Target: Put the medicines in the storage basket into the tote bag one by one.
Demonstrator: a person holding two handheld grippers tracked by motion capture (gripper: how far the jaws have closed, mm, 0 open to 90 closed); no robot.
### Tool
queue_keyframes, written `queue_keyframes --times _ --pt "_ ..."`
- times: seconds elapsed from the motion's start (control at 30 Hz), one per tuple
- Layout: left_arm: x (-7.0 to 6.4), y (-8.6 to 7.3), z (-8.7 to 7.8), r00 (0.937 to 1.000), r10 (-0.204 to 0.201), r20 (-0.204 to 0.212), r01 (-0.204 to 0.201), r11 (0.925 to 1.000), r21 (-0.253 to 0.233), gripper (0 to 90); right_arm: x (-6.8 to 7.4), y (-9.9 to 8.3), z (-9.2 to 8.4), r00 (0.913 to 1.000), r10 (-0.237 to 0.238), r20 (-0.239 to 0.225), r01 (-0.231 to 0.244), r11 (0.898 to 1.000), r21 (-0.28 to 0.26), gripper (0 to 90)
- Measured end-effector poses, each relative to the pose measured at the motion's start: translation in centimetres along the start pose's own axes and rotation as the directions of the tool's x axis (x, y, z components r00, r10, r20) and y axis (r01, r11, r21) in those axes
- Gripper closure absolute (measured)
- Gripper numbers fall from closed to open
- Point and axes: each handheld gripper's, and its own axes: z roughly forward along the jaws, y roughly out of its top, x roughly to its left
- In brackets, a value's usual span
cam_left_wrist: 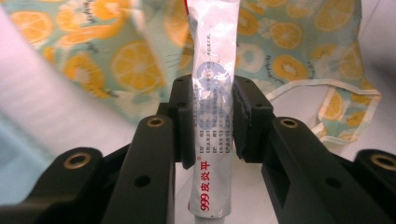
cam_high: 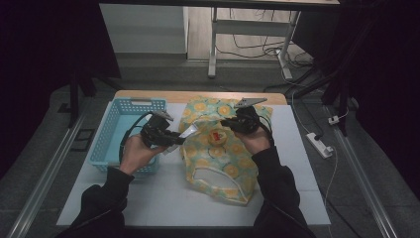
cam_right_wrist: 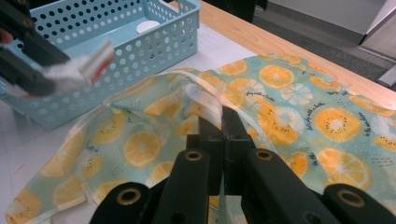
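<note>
A white ointment tube (cam_left_wrist: 212,107) printed with red "999" lettering is clamped between the pads of the left gripper (cam_high: 174,137), the jaws being closed only as far as the tube's width allows. In the left gripper view the tube runs lengthwise between the two black jaws, its crimped end pointing away over the fabric and its printed lower end toward the camera. In the high view the tube (cam_high: 188,132) is seen carried above the white table top (cam_high: 163,198), between the light blue perforated basket (cam_high: 110,130) and the citrus-print cloth bag (cam_high: 218,158), just at the bag's left edge. The right gripper (cam_right_wrist: 221,122) is seen with its jaws fully closed on a pale strap or edge of the bag (cam_right_wrist: 299,107), the fabric being pinched and slightly lifted near its opening. From the right gripper view the left gripper (cam_right_wrist: 28,60) is visible farther off, with the tube's (cam_right_wrist: 88,63) red-and-white end in front of the basket (cam_right_wrist: 154,46). A small round object (cam_high: 217,138) with a red mark lies on the bag between the two grippers; what it is cannot be told. The bag is spread across the middle of the table, the basket beside it on the left, at the table's edge.
</note>
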Motion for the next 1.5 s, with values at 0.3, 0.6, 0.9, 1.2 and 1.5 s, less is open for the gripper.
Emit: queue_keyframes --times 0.3,0.6,0.9,1.2,1.5 --pt "-0.9 1.5 2.6 0.9994 0.018 0.029 -0.018 0.9996 0.023 71.3 0.1 0.1 -0.1 1.0000 0.001 -0.002 -0.001 1.000 -0.008 89.3" --pt "-1.4 3.1 5.5 0.9993 0.021 0.032 -0.023 0.9982 0.056 71.4 0.1 0.2 -0.2 1.0000 0.003 -0.002 -0.003 1.000 -0.014 89.3" --pt "-1.2 4.6 7.9 0.9999 0.014 0.001 -0.014 0.9976 0.068 71.3 0.2 0.2 -0.2 1.0000 0.000 -0.003 0.000 1.000 -0.014 89.3" --pt "0.1 5.4 9.5 0.9984 -0.033 -0.045 0.036 0.9976 0.059 71.2 0.3 0.2 0.0 1.0000 -0.003 -0.007 0.003 1.000 -0.012 89.3" --pt "1.2 5.6 10.6 0.9941 -0.067 -0.086 0.070 0.9967 0.042 71.2 0.3 0.2 0.0 0.9999 -0.007 -0.009 0.006 1.000 -0.009 89.3"
